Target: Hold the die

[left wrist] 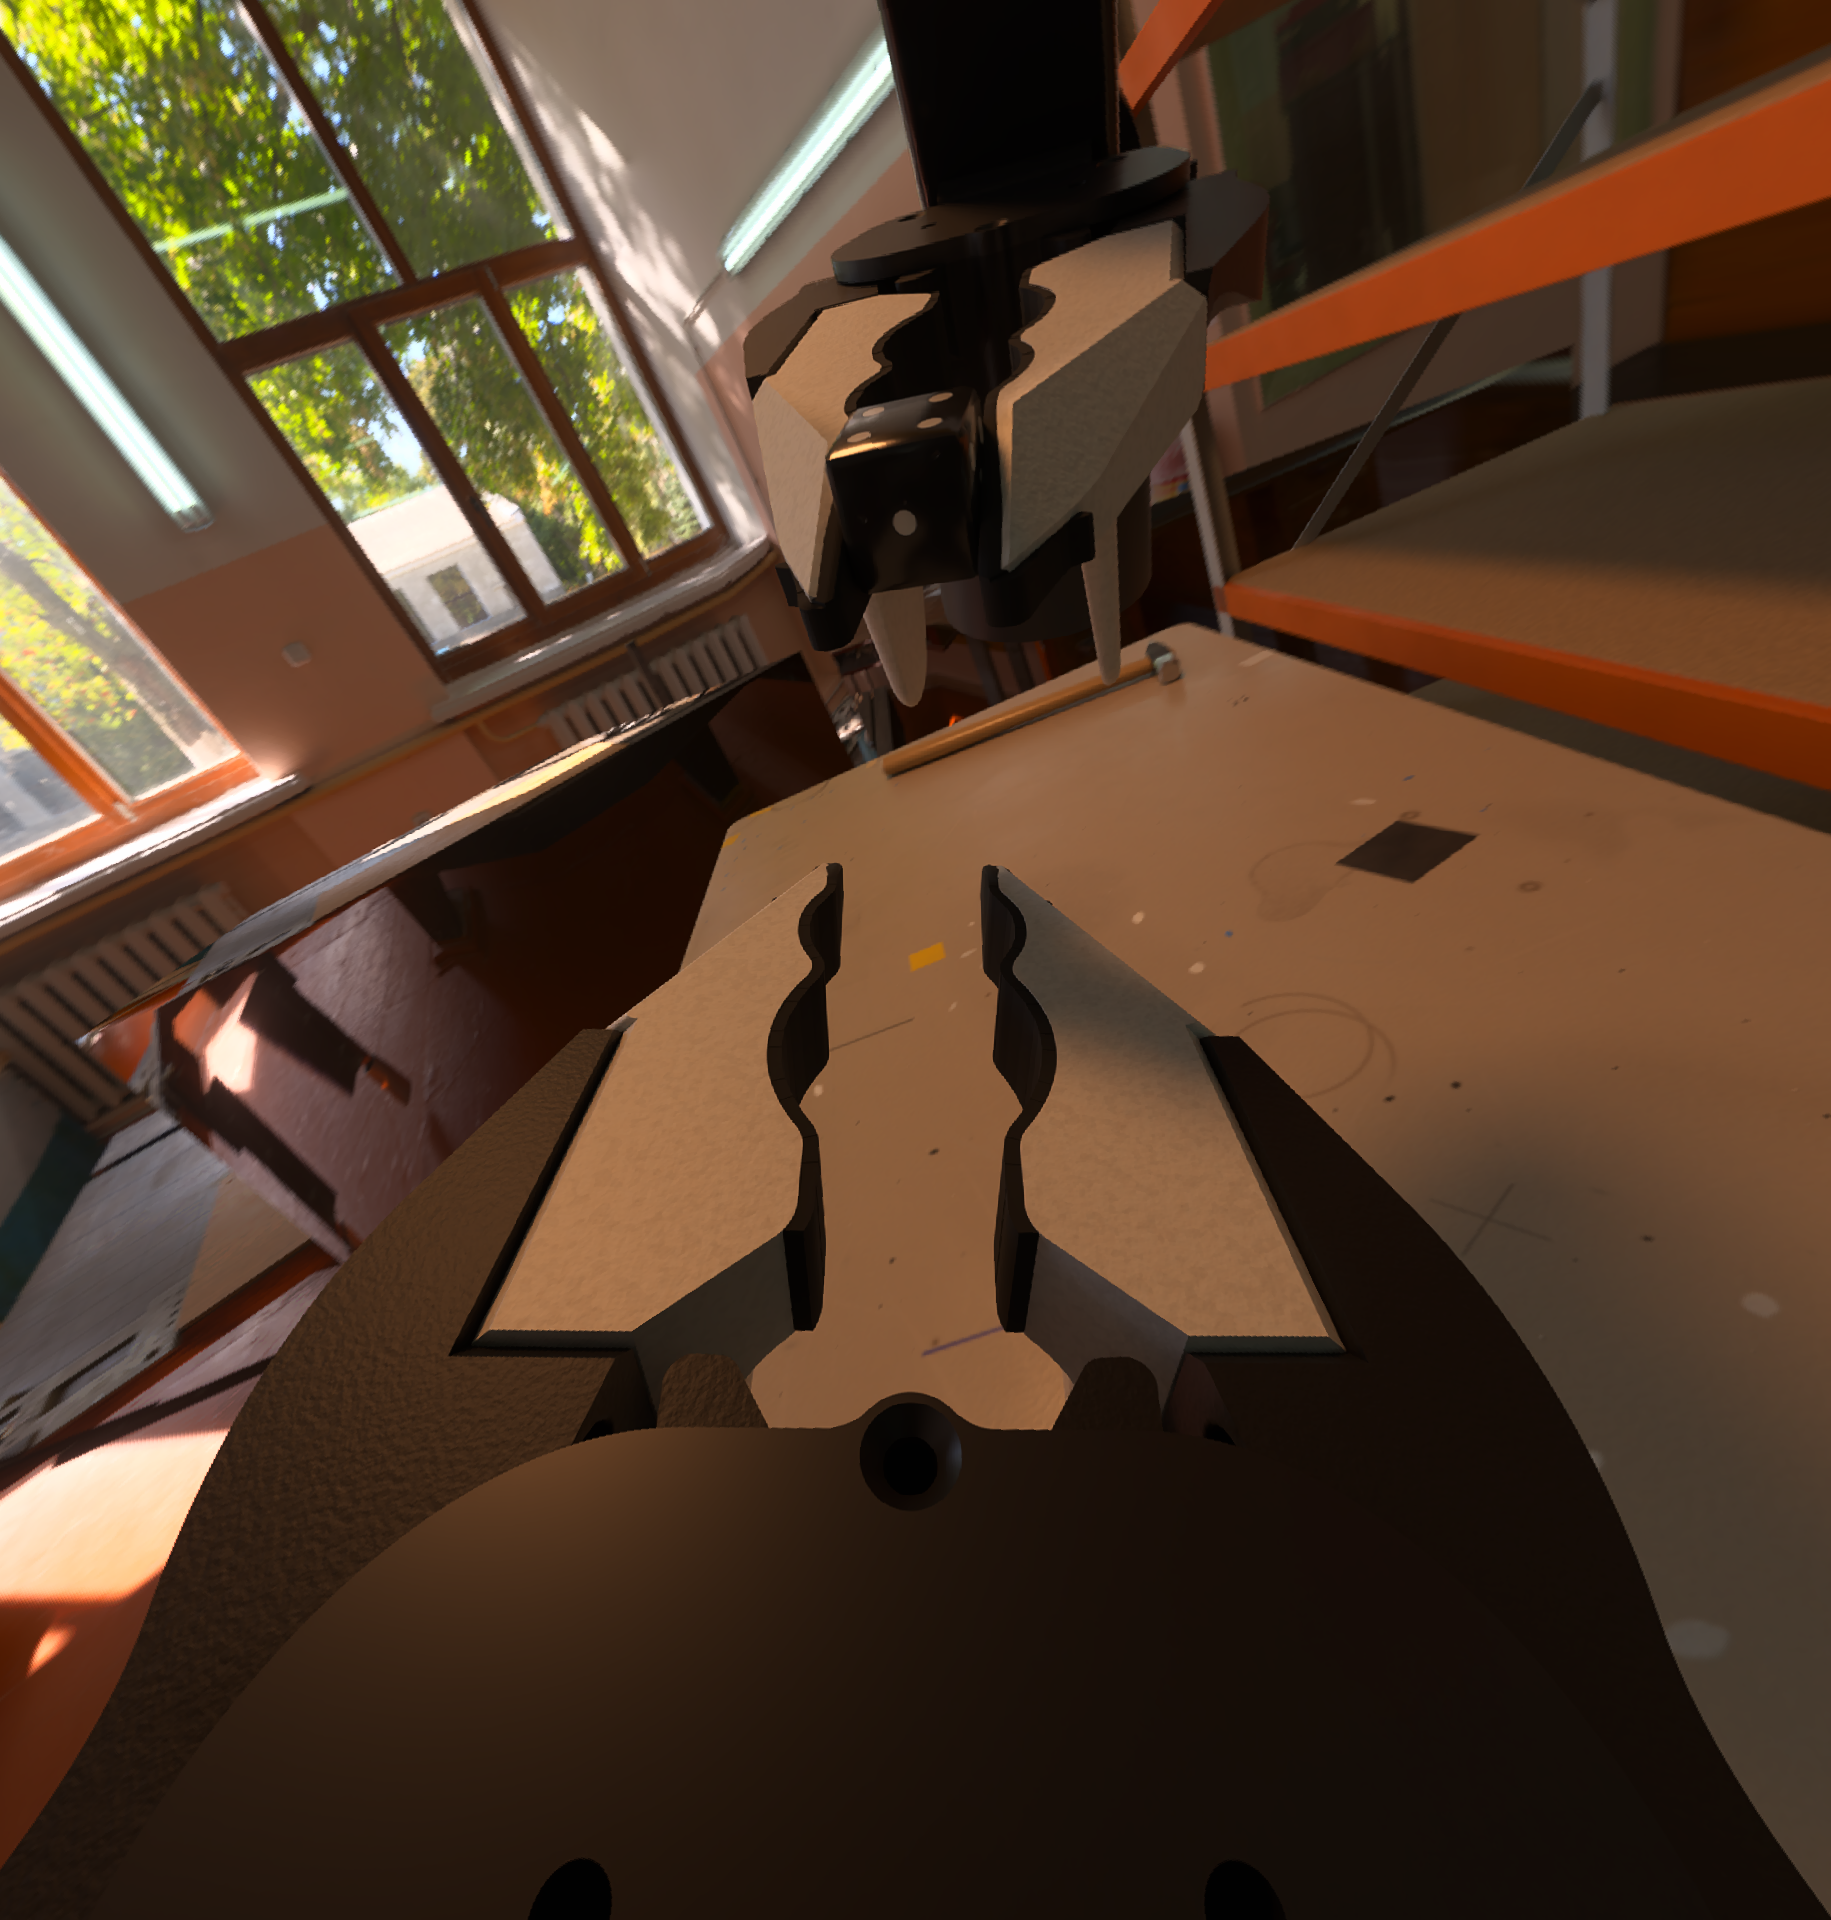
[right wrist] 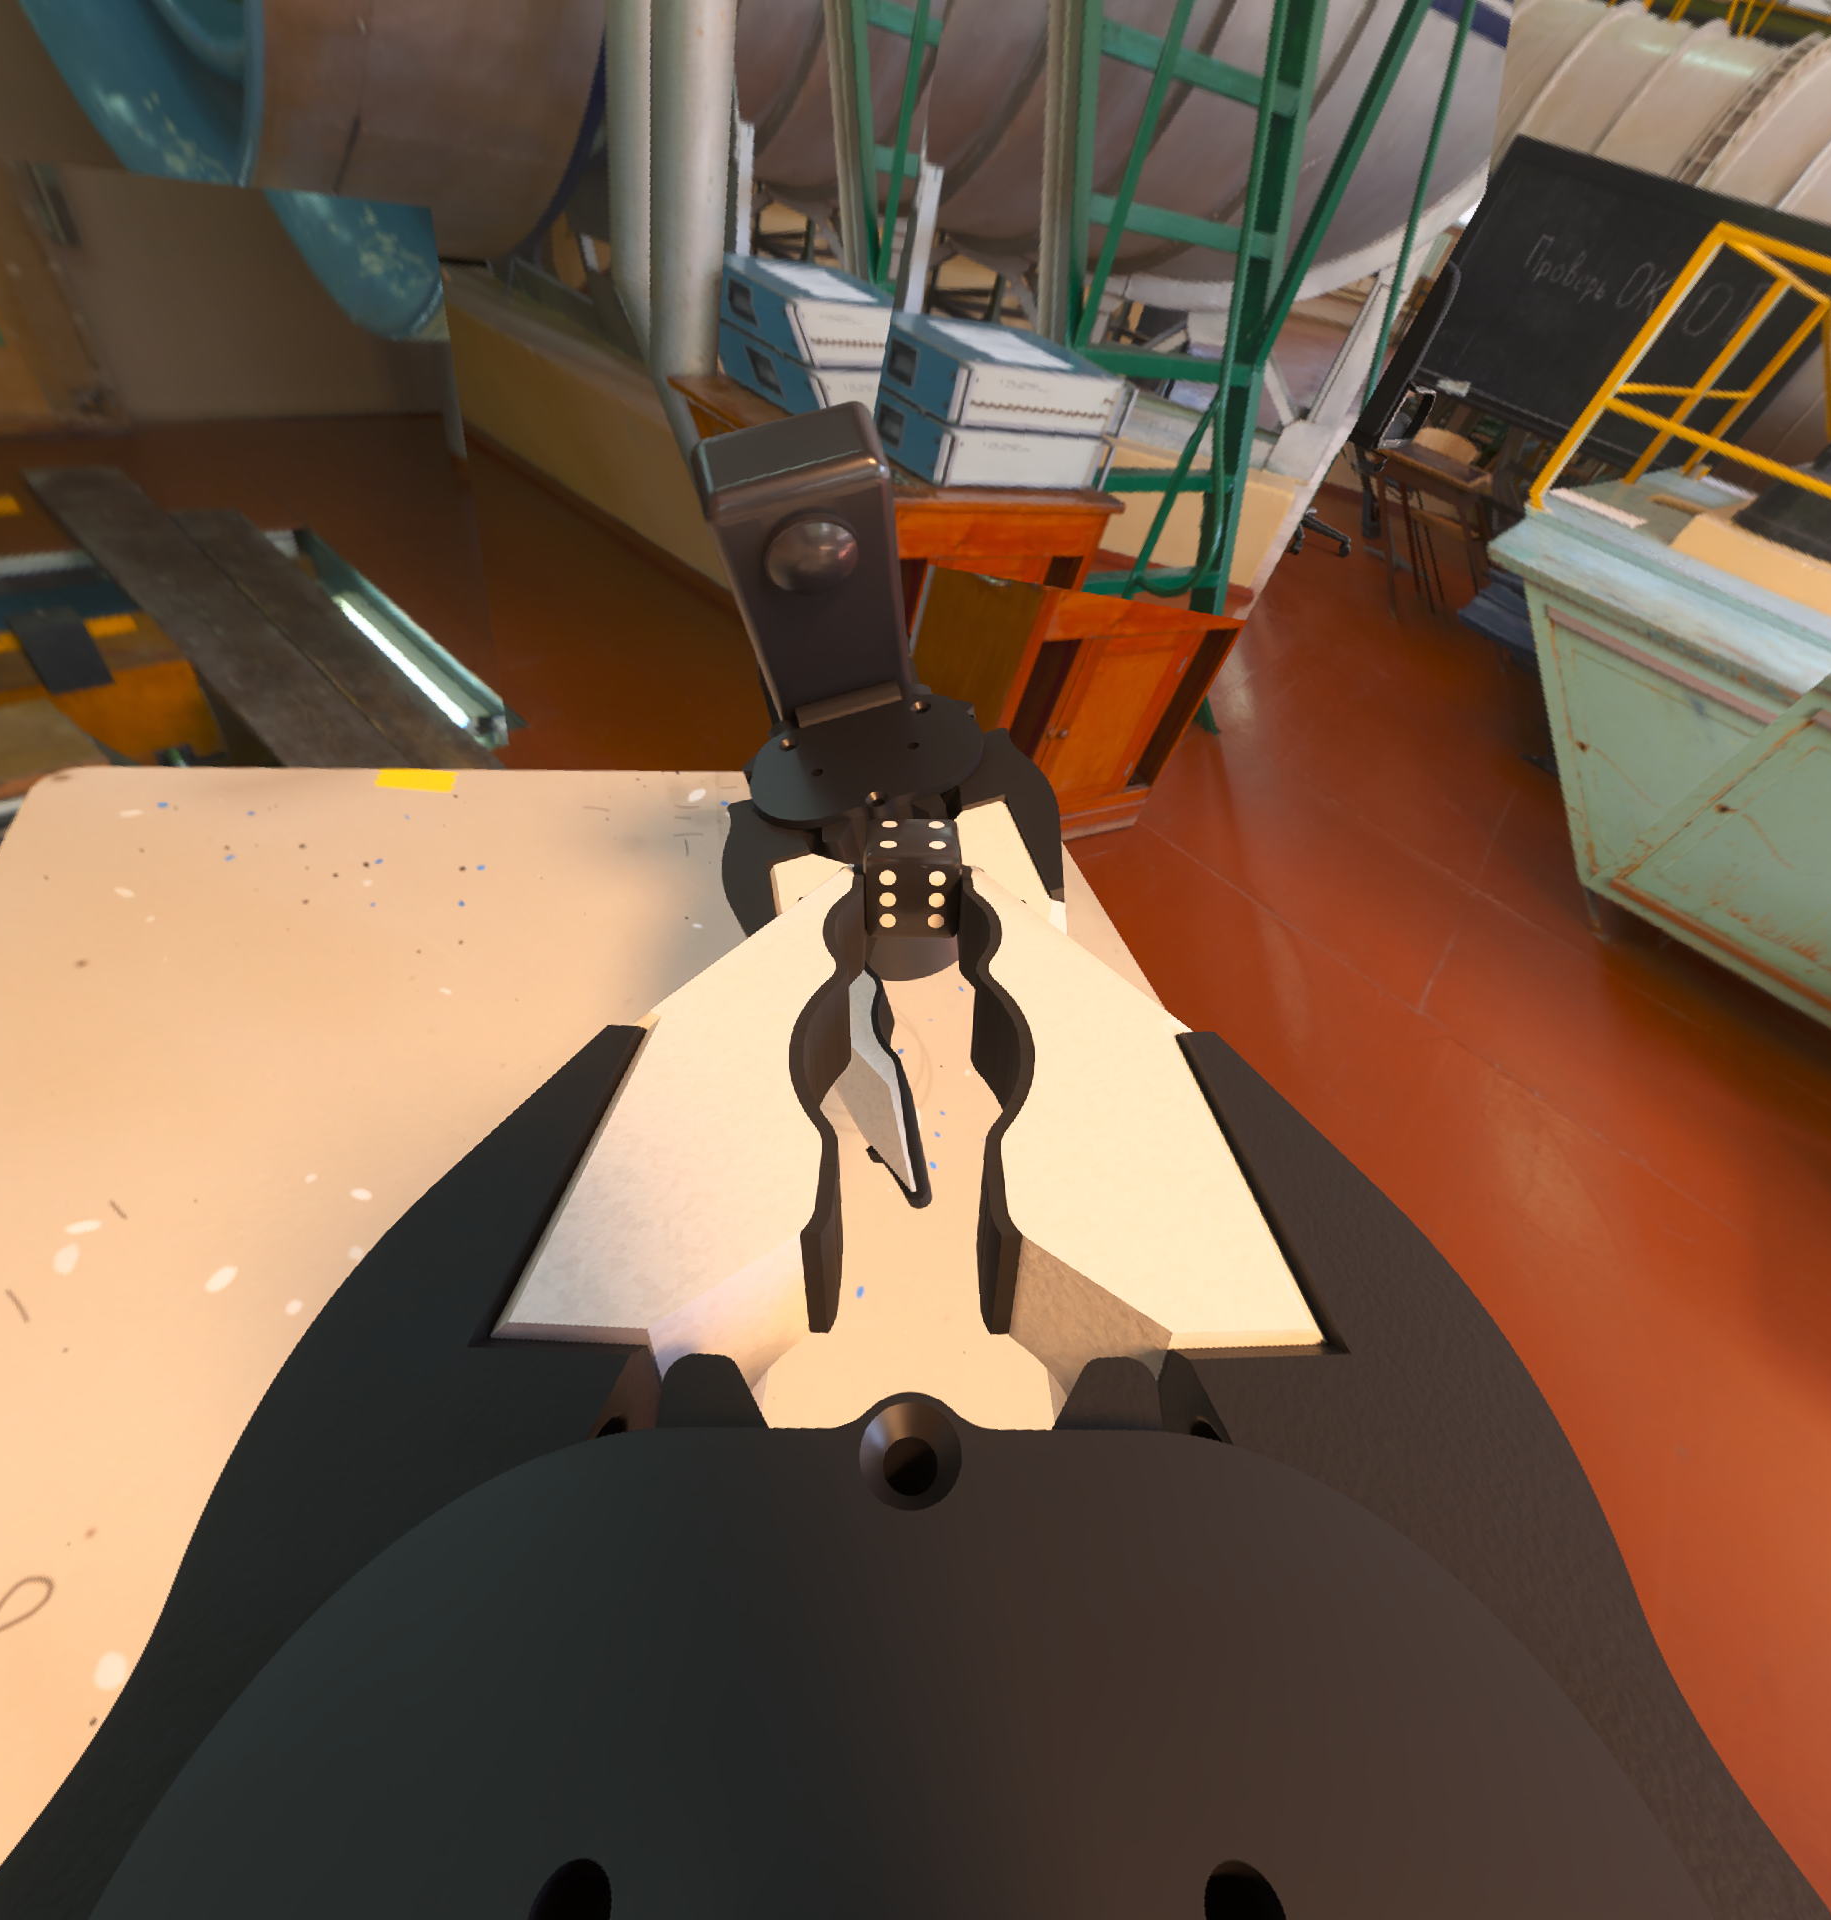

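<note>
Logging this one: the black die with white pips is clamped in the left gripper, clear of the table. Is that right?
Not quite: the right gripper clamps the black die, clear of the table. The left wrist view shows it: the left gripper has its jaws apart with nothing between them, and the die sits in the other gripper ahead.

The right gripper (left wrist: 911,499) hangs above the far end of the speckled beige tabletop (left wrist: 1306,987), the black white-dotted die (left wrist: 906,488) pinched between its 2 fingers. The left gripper (left wrist: 911,914) faces it from nearer, fingers parted with nothing between. A wooden-handled metal hammer (left wrist: 1036,712) lies behind, along the table's far edge.
</note>
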Tool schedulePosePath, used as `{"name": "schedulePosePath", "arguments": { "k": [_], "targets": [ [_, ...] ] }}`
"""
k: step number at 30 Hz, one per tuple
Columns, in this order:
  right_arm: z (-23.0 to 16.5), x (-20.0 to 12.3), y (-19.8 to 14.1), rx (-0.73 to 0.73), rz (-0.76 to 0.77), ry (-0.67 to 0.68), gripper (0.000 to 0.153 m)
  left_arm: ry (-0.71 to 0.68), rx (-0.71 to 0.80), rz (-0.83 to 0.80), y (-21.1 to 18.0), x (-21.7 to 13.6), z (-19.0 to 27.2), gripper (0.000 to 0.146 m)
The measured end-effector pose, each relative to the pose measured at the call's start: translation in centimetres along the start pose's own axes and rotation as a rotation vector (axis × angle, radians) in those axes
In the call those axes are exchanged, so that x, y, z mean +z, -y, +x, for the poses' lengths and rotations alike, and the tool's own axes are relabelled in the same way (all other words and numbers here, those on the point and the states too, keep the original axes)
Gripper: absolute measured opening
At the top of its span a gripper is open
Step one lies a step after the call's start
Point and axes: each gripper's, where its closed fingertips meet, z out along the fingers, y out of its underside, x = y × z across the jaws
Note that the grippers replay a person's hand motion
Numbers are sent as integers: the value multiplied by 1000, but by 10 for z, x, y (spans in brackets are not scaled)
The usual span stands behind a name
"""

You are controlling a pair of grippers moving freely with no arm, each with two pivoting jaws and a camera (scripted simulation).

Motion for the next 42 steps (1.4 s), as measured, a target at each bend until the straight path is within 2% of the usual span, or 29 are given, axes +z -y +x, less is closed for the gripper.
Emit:
{"name": "schedulePosePath", "arguments": {
  "k": [7,13,17,23,26,30,37,42],
  "targets": [
    [8,4,-6,45,26,-1,16,69,27,-79,-11,-6,-10,26],
    [22,4,-15,112,58,-1,16,143,-11,-175,-25,-6,-22,26],
    [30,1,-22,191,105,18,16,130,-126,-260,-36,-5,-22,27],
    [45,-12,-46,452,232,85,16,75,-370,-437,-58,7,-13,27],
    [49,-20,-56,545,271,89,16,30,-504,-467,-63,17,-3,27],
    [49,-30,-67,656,308,86,16,-23,-602,-481,-66,28,8,28],
    [40,-47,-79,717,314,52,16,-63,-754,-446,-64,47,32,27],
    [25,-51,-82,724,293,55,16,-64,-805,-433,-61,49,50,27]
  ]
}}
